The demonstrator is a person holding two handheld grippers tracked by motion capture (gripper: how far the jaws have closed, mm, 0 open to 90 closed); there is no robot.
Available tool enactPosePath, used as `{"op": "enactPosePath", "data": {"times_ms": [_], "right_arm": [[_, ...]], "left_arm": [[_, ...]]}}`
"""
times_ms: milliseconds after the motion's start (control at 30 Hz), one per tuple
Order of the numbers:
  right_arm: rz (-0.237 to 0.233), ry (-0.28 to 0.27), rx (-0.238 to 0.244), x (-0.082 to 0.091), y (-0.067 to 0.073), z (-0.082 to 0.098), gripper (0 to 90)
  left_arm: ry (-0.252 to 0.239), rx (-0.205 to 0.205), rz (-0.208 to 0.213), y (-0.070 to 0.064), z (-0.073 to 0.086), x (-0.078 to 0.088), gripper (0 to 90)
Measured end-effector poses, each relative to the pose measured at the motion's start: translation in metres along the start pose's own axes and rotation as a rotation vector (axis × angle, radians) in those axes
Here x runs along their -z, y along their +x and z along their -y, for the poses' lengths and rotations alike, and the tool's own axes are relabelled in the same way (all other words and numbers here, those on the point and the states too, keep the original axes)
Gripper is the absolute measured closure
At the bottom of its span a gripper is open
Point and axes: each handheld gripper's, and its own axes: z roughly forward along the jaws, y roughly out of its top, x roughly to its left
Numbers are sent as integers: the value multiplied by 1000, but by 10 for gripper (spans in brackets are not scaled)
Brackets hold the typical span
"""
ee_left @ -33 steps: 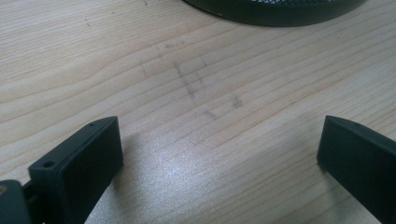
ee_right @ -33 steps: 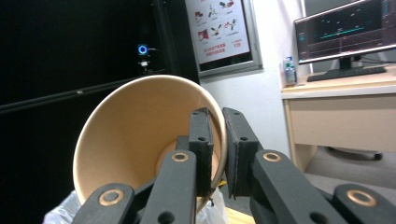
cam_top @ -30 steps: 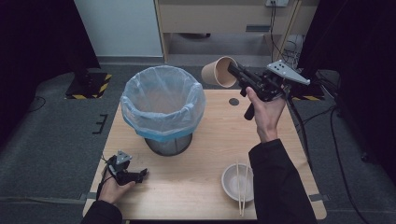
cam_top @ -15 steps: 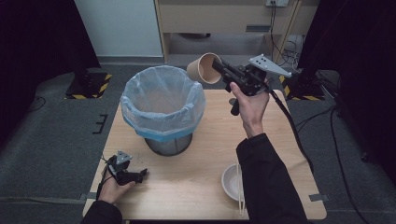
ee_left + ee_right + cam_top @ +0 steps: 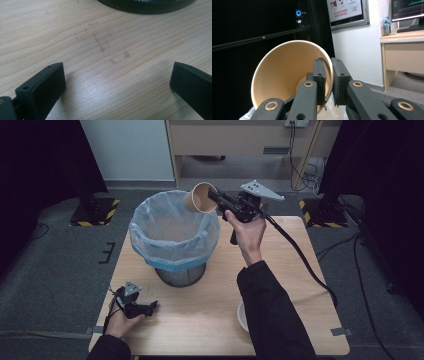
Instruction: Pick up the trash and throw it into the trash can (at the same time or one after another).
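A brown paper cup point(image 5: 201, 198) hangs tilted on its side over the far right rim of a mesh bin lined with a pale blue bag point(image 5: 172, 237). My right gripper point(image 5: 216, 198) is shut on the cup's rim. In the right gripper view one jaw is inside the cup point(image 5: 287, 75) and the other outside, with the wall pinched at the right gripper point(image 5: 329, 81). My left gripper point(image 5: 150, 307) rests low on the wooden table point(image 5: 200, 320) near its front left corner, open. In the left gripper view, the left gripper point(image 5: 117, 82) has bare wood between its jaws.
A white bowl point(image 5: 242, 317) sits near the table's front edge, partly hidden by the right sleeve. The bin's dark base point(image 5: 150, 6) lies just ahead of the left gripper. A cable point(image 5: 300, 260) trails from the right gripper across the table's right side.
The right hand has carried the cup leftward and slightly down, from beyond the bin's right side to above its rim. The left gripper has stayed put.
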Motion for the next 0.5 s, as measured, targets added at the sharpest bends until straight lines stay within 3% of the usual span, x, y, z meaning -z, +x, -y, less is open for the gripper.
{"op": "enactPosePath", "data": {"times_ms": [267,500], "right_arm": [[-15,45,-16,-26,1,22,820],[-21,62,3,-35,-1,30,635]], "left_arm": [[0,0,1,0,0,0,0],[0,-1,2,0,0,0,0]]}}
